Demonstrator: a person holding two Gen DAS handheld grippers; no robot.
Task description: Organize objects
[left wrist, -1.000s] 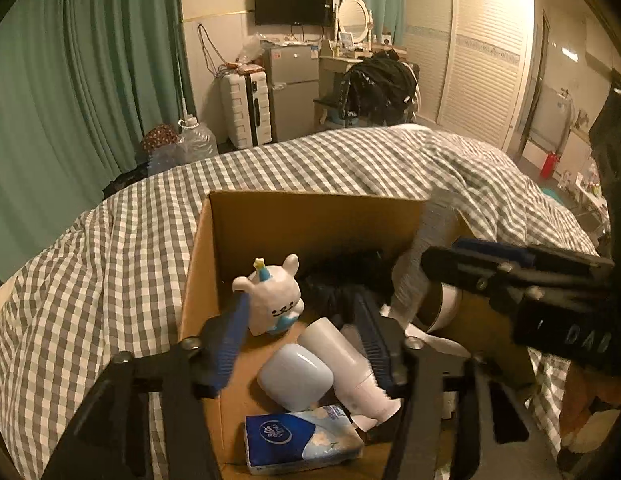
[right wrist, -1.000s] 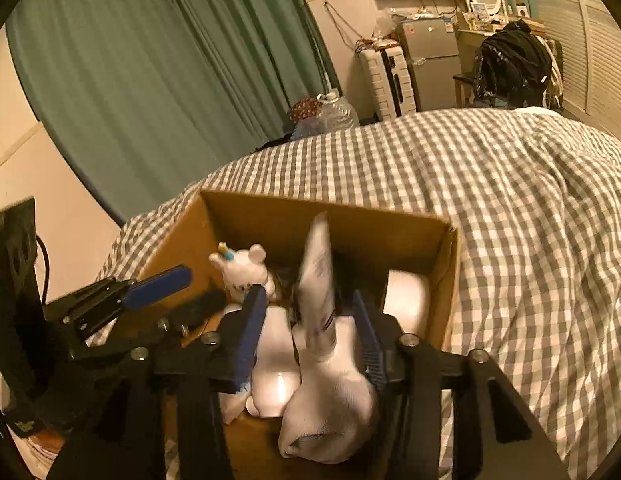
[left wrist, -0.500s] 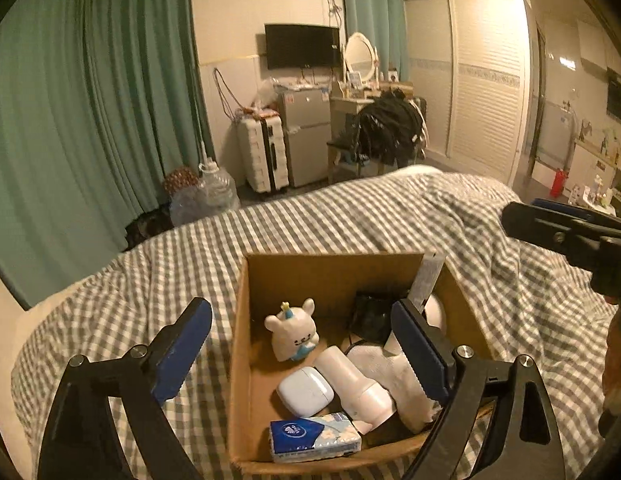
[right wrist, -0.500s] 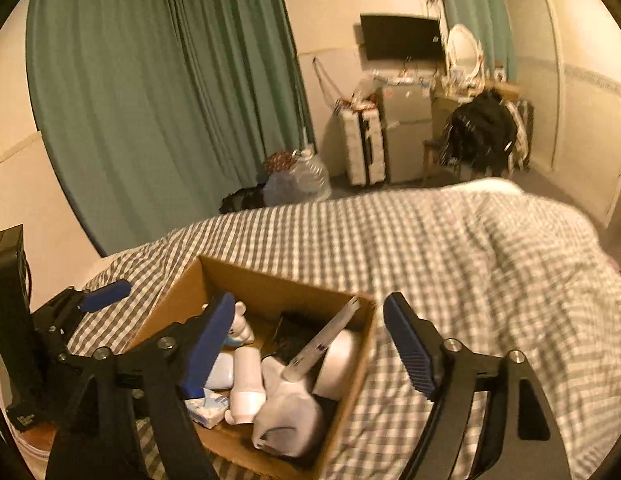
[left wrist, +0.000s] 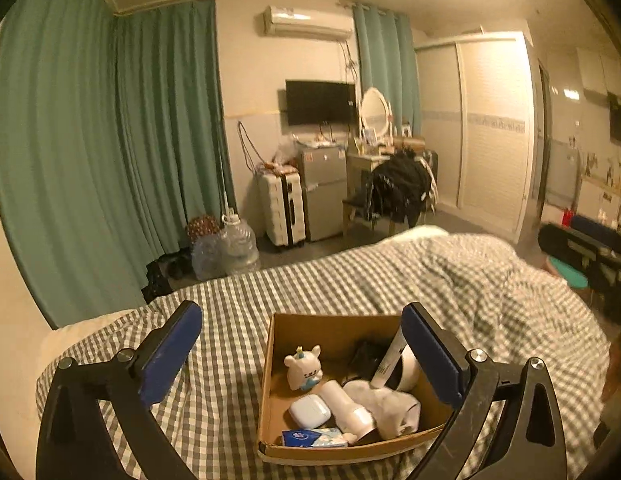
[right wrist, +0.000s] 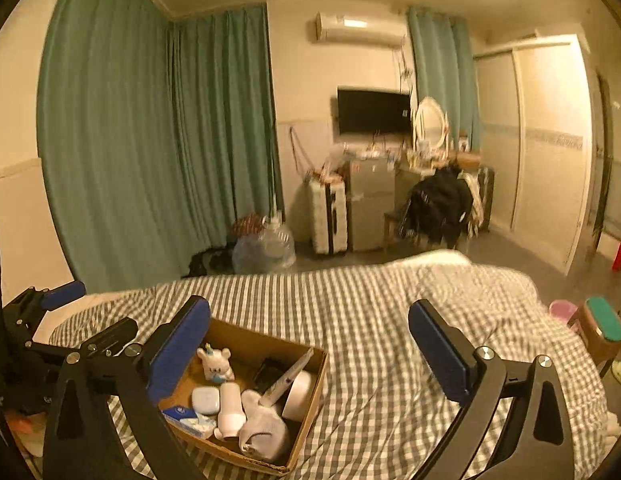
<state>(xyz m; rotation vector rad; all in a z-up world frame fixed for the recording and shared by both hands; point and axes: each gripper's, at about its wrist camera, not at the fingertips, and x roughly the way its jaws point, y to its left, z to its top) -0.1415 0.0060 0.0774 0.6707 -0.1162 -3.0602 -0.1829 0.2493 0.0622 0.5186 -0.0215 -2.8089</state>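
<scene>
An open cardboard box [left wrist: 270, 364] sits on a checked bed. It holds a white toy figure [left wrist: 304, 366], a white case [left wrist: 309, 411], a white bottle [left wrist: 346, 402], a tissue pack [left wrist: 310, 438], a grey sock [left wrist: 384, 404] and a tube [left wrist: 390, 354]. My left gripper [left wrist: 300, 350] is open and empty, raised well above the box. My right gripper [right wrist: 310, 344] is open and empty, high to the right of the box [right wrist: 306, 392]. The left gripper also shows in the right wrist view [right wrist: 46, 304] at far left.
The checked bedcover [right wrist: 390, 320] spreads to the right of the box. Beyond the bed are green curtains [left wrist: 90, 160], water jugs [left wrist: 230, 248], a suitcase [left wrist: 280, 210], a small fridge [left wrist: 322, 192] and a chair with a black jacket [left wrist: 398, 188]. A stool [right wrist: 602, 328] stands at right.
Both grippers have opened wide and pulled up and back from the box. The sock and tube that were between the right gripper's fingers now lie in the box.
</scene>
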